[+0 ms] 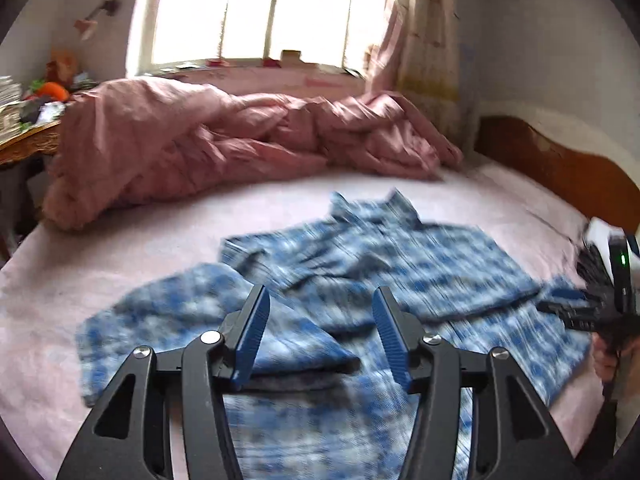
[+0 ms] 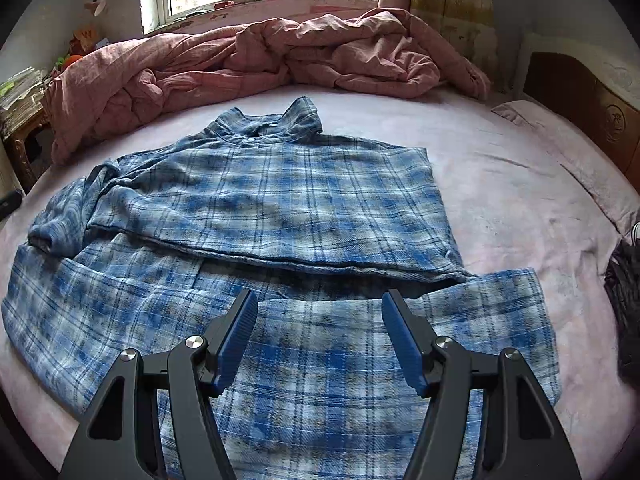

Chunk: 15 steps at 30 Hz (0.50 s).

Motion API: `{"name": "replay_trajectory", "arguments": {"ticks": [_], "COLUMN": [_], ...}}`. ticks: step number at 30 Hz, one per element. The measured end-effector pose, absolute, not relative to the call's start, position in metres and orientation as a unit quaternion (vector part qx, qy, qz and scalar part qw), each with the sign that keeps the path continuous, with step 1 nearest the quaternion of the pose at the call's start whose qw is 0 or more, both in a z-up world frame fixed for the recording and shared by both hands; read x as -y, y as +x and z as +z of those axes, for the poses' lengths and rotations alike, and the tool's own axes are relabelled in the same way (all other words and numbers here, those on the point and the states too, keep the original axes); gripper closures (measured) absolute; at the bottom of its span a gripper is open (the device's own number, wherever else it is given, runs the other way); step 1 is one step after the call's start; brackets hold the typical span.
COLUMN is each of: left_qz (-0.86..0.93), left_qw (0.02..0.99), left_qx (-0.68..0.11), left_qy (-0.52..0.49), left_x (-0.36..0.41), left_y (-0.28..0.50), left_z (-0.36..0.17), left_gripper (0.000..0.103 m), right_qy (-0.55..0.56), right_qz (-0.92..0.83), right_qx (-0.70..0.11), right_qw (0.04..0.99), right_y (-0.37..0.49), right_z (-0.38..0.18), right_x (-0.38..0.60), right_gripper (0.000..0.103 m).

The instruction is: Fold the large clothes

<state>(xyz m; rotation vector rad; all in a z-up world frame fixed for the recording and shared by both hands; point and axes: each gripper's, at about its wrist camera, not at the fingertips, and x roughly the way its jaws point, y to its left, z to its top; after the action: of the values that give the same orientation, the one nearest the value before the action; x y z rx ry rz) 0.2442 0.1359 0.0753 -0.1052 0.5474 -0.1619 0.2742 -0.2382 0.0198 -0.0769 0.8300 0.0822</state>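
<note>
A blue and white plaid shirt (image 2: 288, 208) lies spread on the pink bed sheet (image 2: 500, 184), collar toward the window. Its right sleeve is folded across the chest and its left sleeve is bunched at the left side. The shirt also shows, blurred, in the left wrist view (image 1: 380, 264). My right gripper (image 2: 319, 304) is open and empty just above the shirt's lower hem area. My left gripper (image 1: 321, 300) is open and empty above the shirt's left part. The right gripper's body (image 1: 576, 304) shows at the right edge of the left wrist view.
A crumpled pink quilt (image 2: 256, 56) lies along the far side of the bed under the window. A wooden headboard (image 2: 584, 104) stands at the right. A cluttered wooden side table (image 1: 24, 128) stands at the left. A dark object (image 2: 624, 304) lies at the bed's right edge.
</note>
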Motion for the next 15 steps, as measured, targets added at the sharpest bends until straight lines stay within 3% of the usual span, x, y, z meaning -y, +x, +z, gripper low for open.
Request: {"name": "replay_trajectory", "arguments": {"ticks": [3, 15], "left_qz": [-0.031, 0.143], "left_qw": [0.96, 0.906], "left_qx": [-0.265, -0.374], "left_qy": [-0.086, -0.135], "left_x": [-0.162, -0.272], "left_y": [0.25, 0.269], "left_z": [0.075, 0.022], "left_gripper": [0.03, 0.027], "right_qy": [-0.032, -0.04], "right_qz": [0.039, 0.047], "right_qx": [-0.403, -0.407], "right_qw": [0.914, 0.911], "right_y": [0.274, 0.271], "right_z": [0.02, 0.018], "right_x": [0.241, 0.23], "right_gripper": [0.036, 0.036]}}
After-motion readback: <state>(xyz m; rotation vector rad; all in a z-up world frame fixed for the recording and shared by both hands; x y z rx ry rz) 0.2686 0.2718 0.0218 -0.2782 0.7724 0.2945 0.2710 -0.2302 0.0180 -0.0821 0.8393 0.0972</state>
